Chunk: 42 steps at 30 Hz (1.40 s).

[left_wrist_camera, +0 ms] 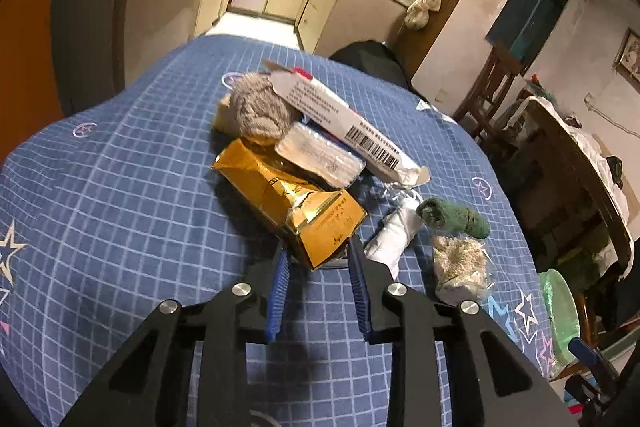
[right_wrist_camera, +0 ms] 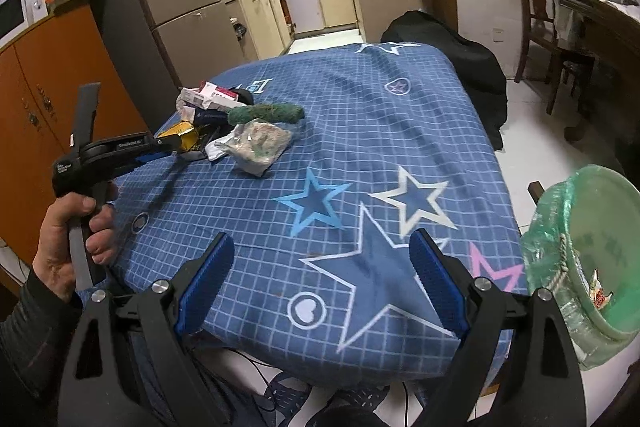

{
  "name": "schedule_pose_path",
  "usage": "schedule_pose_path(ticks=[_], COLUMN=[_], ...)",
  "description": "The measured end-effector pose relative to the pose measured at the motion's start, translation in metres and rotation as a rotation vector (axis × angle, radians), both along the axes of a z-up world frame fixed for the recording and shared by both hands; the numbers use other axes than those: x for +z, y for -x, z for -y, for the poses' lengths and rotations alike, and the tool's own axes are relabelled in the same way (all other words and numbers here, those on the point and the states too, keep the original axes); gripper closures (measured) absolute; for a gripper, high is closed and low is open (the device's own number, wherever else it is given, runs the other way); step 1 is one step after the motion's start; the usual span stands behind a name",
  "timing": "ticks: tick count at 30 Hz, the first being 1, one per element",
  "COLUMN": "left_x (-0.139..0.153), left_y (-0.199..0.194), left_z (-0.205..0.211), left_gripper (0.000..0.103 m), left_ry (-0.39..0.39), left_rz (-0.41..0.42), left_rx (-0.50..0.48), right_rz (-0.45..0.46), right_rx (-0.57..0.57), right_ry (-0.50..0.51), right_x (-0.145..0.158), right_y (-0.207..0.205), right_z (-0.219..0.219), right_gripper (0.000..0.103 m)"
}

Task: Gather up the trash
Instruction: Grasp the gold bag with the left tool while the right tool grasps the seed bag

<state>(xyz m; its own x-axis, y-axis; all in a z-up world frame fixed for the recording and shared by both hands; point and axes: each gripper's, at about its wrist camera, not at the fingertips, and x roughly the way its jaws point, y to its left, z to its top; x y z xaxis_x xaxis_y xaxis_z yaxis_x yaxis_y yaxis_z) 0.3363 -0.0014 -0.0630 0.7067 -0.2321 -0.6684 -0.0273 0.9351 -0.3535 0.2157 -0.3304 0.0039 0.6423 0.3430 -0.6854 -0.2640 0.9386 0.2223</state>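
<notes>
Left gripper (left_wrist_camera: 316, 251): jaws narrowed around the near end of the gold carton (left_wrist_camera: 296, 203); contact not discernible.
Right gripper (right_wrist_camera: 324, 267): jaws wide, empty, over table (right_wrist_camera: 360, 131) near edge.
Bin (right_wrist_camera: 592, 247): off the table's right edge.

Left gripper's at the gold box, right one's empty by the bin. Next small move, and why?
Probably close the left gripper the rest of the way on the gold box, then lift. Its near corner sits between the blue pads, but contact isn't clear. The right gripper is open and empty over the tablecloth; the lined green bin waits off the table's edge.
</notes>
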Motion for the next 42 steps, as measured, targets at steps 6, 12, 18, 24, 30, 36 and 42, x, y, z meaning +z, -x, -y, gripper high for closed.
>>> schedule_pose_path(ticks=[6, 12, 18, 24, 30, 36, 42], left_x=[0.010, 0.015, 0.016, 0.016, 0.016, 0.028, 0.040], left_y=[0.039, 0.084, 0.098, 0.095, 0.098, 0.113, 0.116], left_z=[-0.012, -0.013, -0.017, -0.020, -0.015, -0.018, -0.005], left_gripper=[0.076, 0.076, 0.076, 0.076, 0.076, 0.077, 0.077], left_ry=[-0.018, -0.088, -0.132, -0.127, -0.131, -0.109, -0.098], left_rz=[0.073, 0.136, 0.173, 0.178, 0.211, 0.287, 0.309], left_rx=[-0.032, -0.042, -0.023, -0.018, -0.043, -0.059, -0.084], right_rz=[0.005, 0.000, -0.034, -0.075, -0.065, -0.008, 0.039], right_rx=[0.035, 0.081, 0.075, 0.049, 0.019, 0.014, -0.012], right_ry=[-0.013, -0.061, -0.110, -0.070, 0.032, 0.035, -0.006], right_x=[0.000, -0.003, -0.010, -0.025, -0.035, -0.023, -0.006], right_y=[-0.004, -0.023, -0.067, -0.111, -0.124, -0.096, -0.067], right_z=[-0.013, -0.038, -0.069, -0.102, -0.116, -0.102, -0.076], right_gripper=[0.018, 0.019, 0.019, 0.019, 0.049, 0.069, 0.071])
